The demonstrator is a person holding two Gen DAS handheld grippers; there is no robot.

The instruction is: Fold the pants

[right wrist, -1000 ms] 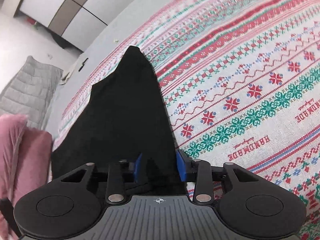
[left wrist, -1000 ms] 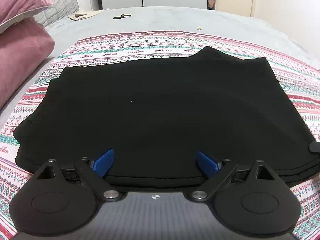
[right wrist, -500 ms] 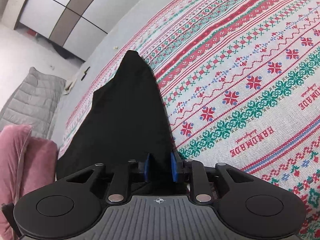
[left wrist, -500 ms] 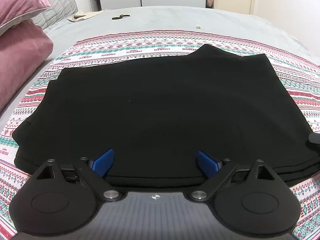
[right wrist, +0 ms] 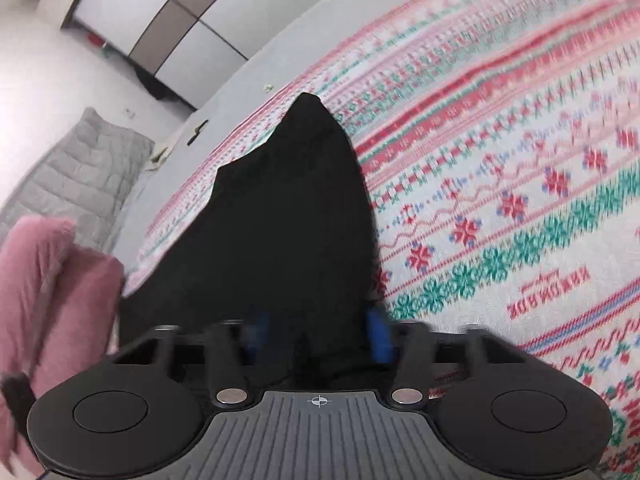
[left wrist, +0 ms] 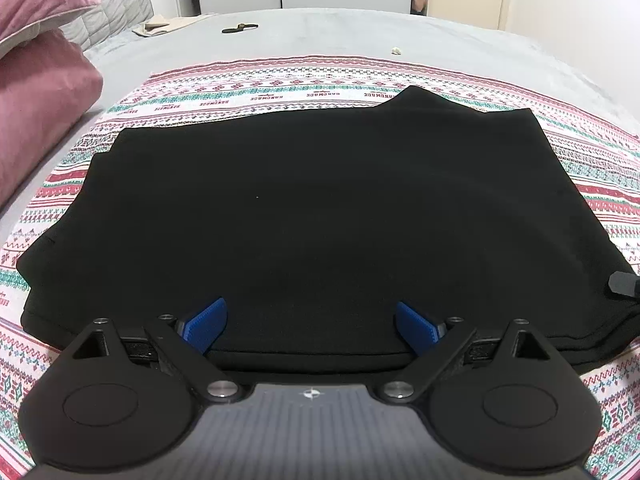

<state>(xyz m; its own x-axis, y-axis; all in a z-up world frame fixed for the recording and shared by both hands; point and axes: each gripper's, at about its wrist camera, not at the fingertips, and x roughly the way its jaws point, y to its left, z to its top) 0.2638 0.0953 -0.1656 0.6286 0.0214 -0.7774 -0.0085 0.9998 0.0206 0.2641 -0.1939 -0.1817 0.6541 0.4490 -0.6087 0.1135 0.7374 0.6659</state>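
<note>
The black pants [left wrist: 312, 208] lay folded flat on the patterned blanket [left wrist: 280, 92], which covered the grey bed [left wrist: 320, 36]. The left tool [left wrist: 311, 322] stood at the near edge of the pants, its blue fingers [left wrist: 204, 324] wide apart and holding nothing. The right tool [right wrist: 316, 334] was at the right edge of the pants, fingers apart with cloth between them. To the right of the pants the blanket was bare. Pink pillows [left wrist: 36, 72] lay left of the pants.
</note>
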